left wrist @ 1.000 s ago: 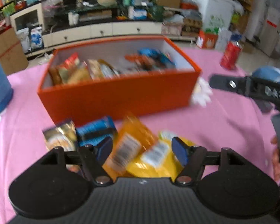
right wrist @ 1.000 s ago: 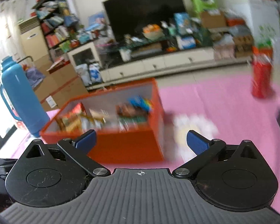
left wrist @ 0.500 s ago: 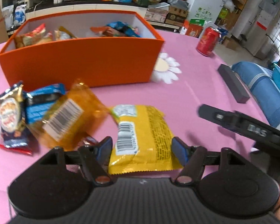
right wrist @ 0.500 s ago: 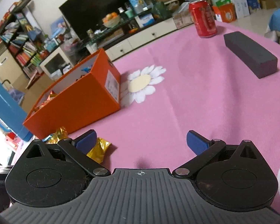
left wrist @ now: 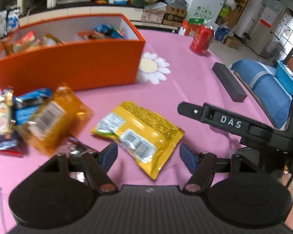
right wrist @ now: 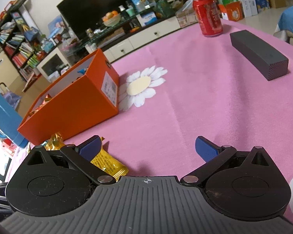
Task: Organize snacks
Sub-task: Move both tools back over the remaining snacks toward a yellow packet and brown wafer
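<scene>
An orange box (left wrist: 68, 62) with several snack packs inside stands on the pink tablecloth; it also shows in the right wrist view (right wrist: 72, 105). A yellow snack bag (left wrist: 138, 132) lies flat in front of it. My left gripper (left wrist: 148, 156) is open just above the table, its fingers on either side of the bag's near end. An orange-gold pack (left wrist: 52, 117), a blue pack (left wrist: 29, 105) and a silver pack (left wrist: 2, 113) lie to the left. My right gripper (right wrist: 148, 149) is open and empty, low over the cloth, with the yellow bag (right wrist: 107, 165) under its left finger.
A red can (left wrist: 201, 41) stands at the far right of the table, with a dark grey block (left wrist: 228, 81) nearer. A blue thermos (right wrist: 2, 115) stands left of the box. The right gripper's body (left wrist: 234, 124) shows at the right of the left wrist view.
The left gripper has pulled back from the box and dropped toward the yellow bag, which now lies turned between its fingers. The right gripper has swung right and down to the cloth.
</scene>
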